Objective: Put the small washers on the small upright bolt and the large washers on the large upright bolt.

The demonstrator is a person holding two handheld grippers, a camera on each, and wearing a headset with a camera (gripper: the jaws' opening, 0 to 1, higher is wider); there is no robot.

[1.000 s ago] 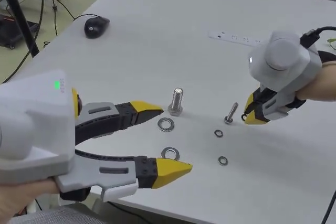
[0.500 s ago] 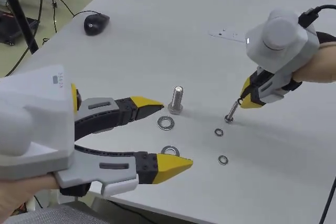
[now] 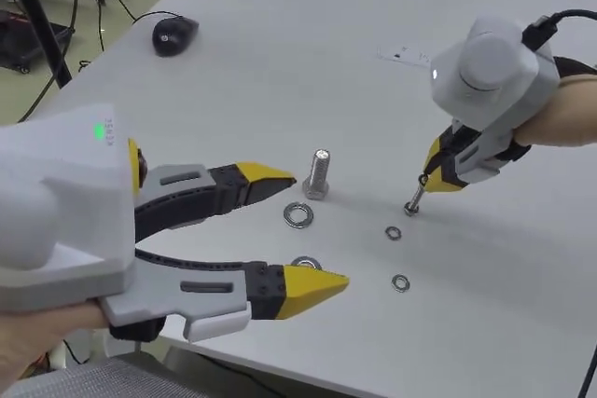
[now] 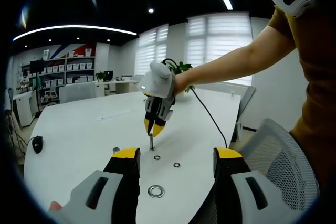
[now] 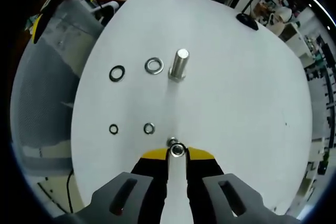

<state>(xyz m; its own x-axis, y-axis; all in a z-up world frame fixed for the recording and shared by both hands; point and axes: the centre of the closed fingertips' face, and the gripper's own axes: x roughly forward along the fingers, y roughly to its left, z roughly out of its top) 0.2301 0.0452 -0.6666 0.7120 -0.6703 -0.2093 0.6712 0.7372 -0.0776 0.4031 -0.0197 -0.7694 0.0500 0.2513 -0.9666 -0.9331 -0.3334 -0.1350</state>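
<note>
The large bolt (image 3: pixel 319 174) stands upright on its hex head, silver, with its threaded shaft bare. One large washer (image 3: pixel 298 215) lies flat just beside its base. A second large washer (image 3: pixel 305 263) lies flat nearer the table edge, partly hidden. The small bolt (image 3: pixel 414 199) stands head-down, apart from the large one and leaning slightly. Its tip seems to be pinched between the yellow tips of the right gripper (image 3: pixel 431 184). One small washer (image 3: pixel 393 233) lies flat near its foot, and another small washer (image 3: pixel 401 281) lies flat farther toward the near edge.
</note>
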